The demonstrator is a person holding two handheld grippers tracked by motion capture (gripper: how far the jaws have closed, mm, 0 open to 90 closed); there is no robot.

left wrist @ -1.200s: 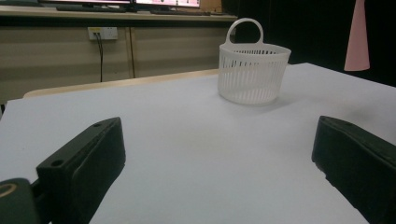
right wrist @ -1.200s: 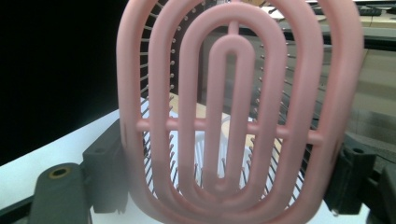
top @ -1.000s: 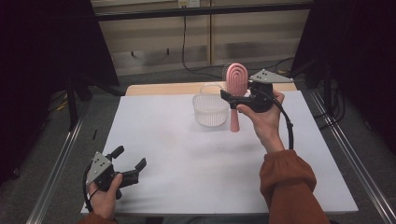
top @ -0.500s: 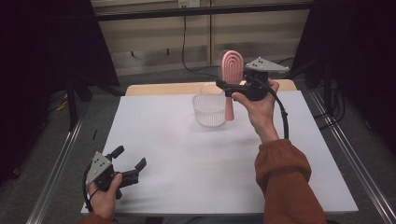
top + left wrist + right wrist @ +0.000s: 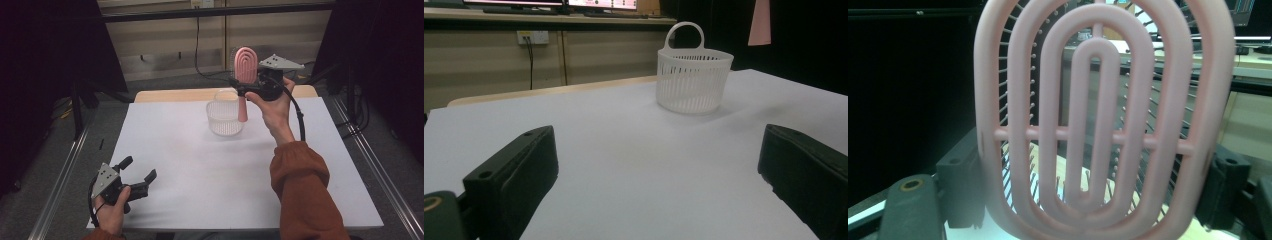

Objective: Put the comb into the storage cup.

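One pink plastic hairbrush is pinched upright between the jaws of the right hand-held gripper, raised above the white tabletop just beside the far side of one white plastic basket. The brush head is an oval of concentric open loops joined by a cross rib, with thin bristles behind it; seen close in the right gripper view, black jaws press its two edges. The basket is round, with slotted vertical walls and a single loop handle at its rim, and stands on the far part of the tabletop. The left hand-held gripper rests low at the near left corner, its two black jaws spread wide with nothing between them.
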